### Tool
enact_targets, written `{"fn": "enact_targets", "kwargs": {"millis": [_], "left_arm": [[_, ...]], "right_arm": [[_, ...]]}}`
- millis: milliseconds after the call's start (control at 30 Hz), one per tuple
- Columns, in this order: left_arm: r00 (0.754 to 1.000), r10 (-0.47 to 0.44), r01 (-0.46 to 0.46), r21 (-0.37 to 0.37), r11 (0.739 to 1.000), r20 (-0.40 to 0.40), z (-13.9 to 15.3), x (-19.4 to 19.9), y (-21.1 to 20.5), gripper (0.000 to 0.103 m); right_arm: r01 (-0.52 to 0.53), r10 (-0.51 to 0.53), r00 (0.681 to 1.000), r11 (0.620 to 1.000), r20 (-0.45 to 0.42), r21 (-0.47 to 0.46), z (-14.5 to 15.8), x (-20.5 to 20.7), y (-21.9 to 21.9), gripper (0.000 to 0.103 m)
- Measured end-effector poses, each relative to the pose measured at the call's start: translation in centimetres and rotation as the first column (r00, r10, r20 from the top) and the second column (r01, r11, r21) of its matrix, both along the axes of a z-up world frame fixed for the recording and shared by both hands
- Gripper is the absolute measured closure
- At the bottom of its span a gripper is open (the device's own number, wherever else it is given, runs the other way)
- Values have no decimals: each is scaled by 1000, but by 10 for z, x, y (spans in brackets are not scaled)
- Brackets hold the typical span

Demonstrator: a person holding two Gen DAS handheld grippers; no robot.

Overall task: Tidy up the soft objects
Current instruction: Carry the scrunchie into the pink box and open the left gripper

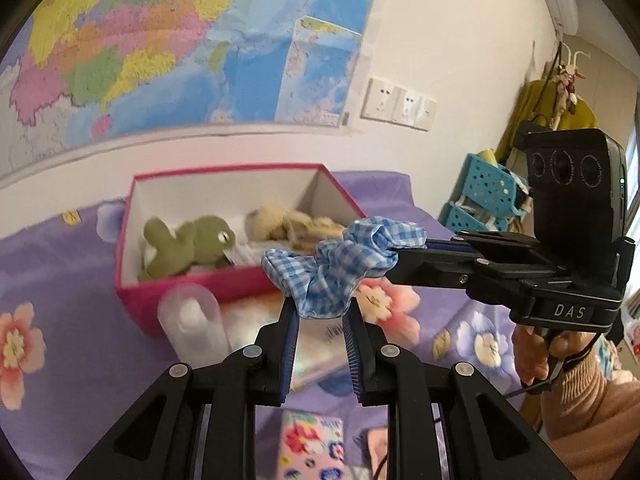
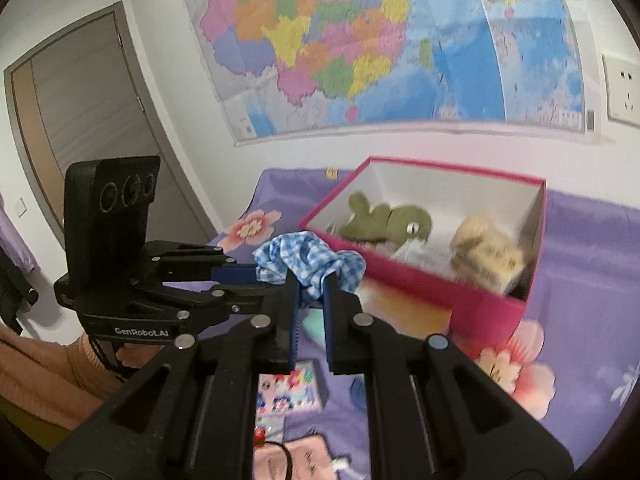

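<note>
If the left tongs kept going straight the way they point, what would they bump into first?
Probably the pink box, near its front wall, beyond the checked cloth the left tongs hold; depth is unclear.

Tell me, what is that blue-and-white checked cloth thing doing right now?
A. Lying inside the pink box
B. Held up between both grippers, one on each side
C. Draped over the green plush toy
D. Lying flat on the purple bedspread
B: the checked cloth is pinched by the left gripper and the right gripper together, hanging in front of the pink box, where the green plush toy lies.
</note>
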State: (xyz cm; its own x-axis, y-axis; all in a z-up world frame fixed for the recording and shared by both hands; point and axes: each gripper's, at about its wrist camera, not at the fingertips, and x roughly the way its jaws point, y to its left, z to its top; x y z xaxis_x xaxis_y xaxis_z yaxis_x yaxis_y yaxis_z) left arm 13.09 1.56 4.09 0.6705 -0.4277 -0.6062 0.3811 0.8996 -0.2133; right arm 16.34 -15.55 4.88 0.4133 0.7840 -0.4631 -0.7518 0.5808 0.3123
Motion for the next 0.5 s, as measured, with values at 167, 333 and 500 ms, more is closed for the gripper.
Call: {"fn": "enact_targets", "kwargs": {"millis": [167,333,500], "left_arm": [[999,37,-37,35,999,22,13,18,6,81],[996,84,-85,64,994,18,14,40,16,81],[993,115,-112,71,991,-33,4,64,26,81]], "right_arm": [[6,-6,1000,1000,-2,14,9,27,9,91],[6,-6,1000,1000,-20,13,9,55,25,91],[5,-6,998,1000,-60,-10,-5,80,43,91]]}}
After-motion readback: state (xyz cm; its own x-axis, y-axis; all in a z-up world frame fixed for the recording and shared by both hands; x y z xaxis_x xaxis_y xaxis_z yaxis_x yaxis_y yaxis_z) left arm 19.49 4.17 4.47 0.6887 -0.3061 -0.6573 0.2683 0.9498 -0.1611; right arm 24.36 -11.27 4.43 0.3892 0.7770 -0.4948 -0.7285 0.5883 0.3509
